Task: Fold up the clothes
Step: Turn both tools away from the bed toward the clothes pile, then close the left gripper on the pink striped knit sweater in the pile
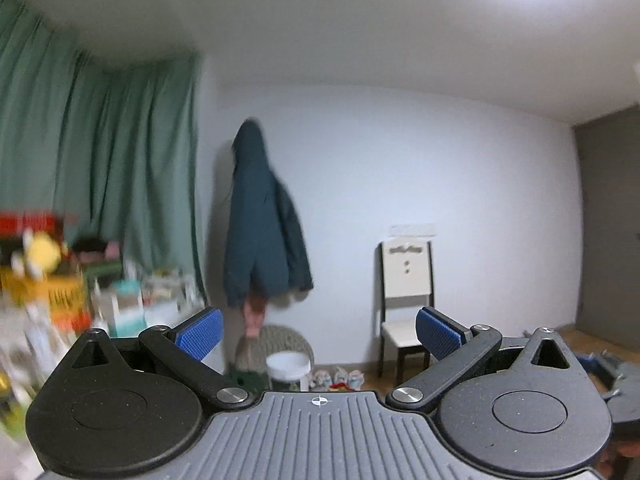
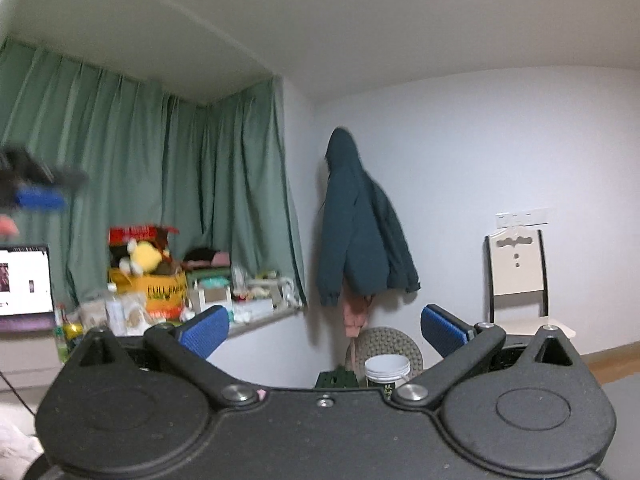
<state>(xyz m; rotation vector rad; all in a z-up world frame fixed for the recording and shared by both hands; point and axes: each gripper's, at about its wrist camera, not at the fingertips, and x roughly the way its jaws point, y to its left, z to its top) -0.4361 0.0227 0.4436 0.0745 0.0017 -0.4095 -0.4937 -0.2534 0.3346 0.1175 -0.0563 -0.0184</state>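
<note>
- Left wrist view: the left gripper (image 1: pixel 319 334) is raised and aimed level across the room, its blue pads (image 1: pixel 200 332) spread wide with nothing between them, so it looks to be between grabs and not working on cloth
- Ahead hangs a dark teal jacket (image 1: pixel 262 224) from a point high on the white wall, over something pink; it drapes loose, likely parked there out of the way and not laid out for folding
- A white chair (image 1: pixel 406 300) stands against the same wall, and a white tub (image 1: pixel 289 366) sits on the floor below the jacket
- No garment to fold lies within this gripper's reach; a rumpled dark heap at the right edge (image 1: pixel 612 372) may be clothing, but I cannot tell
- Right wrist view: the right gripper (image 2: pixel 324 334) is also lifted and level, its pads parted wide and empty
- The blurred left gripper (image 2: pixel 36 188) shows at the far left, before the green curtain (image 2: pixel 160 184)
- A cluttered ledge (image 2: pixel 264 320) carries boxes and a yellow plush toy (image 2: pixel 142 258)
- White cloth (image 2: pixel 16 444) shows at the lower left corner, possibly the laundry
</note>
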